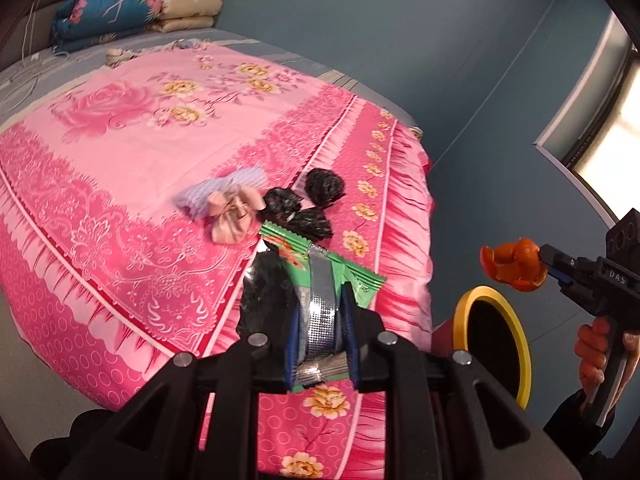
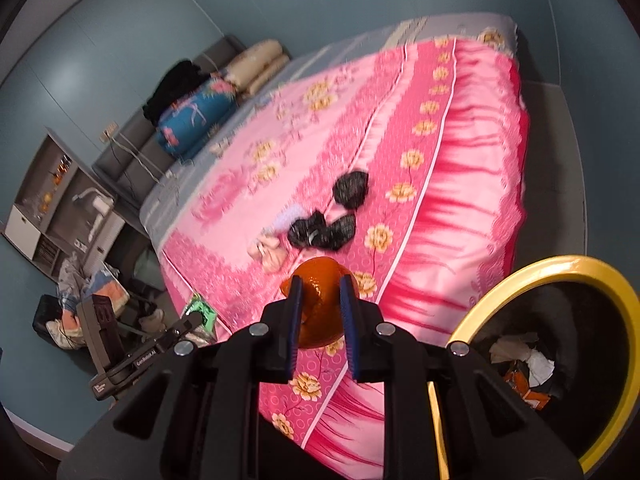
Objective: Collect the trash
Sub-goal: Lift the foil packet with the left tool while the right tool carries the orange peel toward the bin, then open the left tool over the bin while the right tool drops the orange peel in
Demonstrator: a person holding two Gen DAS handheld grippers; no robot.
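A bed [image 1: 120, 152] is filling most of both views, lying under a pink sheet printed with roses and yellow flowers, its frilled edge hanging down at the near side. At the head end, folded quilts [image 1: 108, 8] in blue and beige are sitting stacked against a grey headboard, with a dark garment lying on top. Blue-grey walls are closing the room; a bright window [image 1: 608, 128] is showing at the right of the left wrist view, and a grey shelf unit [image 2: 52, 200] is standing at the far left of the right wrist view with clutter on the floor below it.

Near the bed's near edge, a lilac cloth [image 1: 224, 192], a peach bow [image 1: 232, 216] and three black crumpled bags [image 1: 308, 208] are lying close together.

The left claw [image 1: 320, 340] is clamping a green and silver wrapper [image 1: 320, 280] over the bed's near edge. The tool's side is reading "GenRobot.AI" in the right wrist view.

The right claw [image 2: 320, 320] is squeezing an orange peel [image 2: 320, 304], holding it in the air just off the bed's edge, above and beside a bin [image 2: 520, 276] with a yellow rim. "DAS" is showing on that tool in the left wrist view. Paper scraps [image 2: 524, 360] are lying inside the bin.
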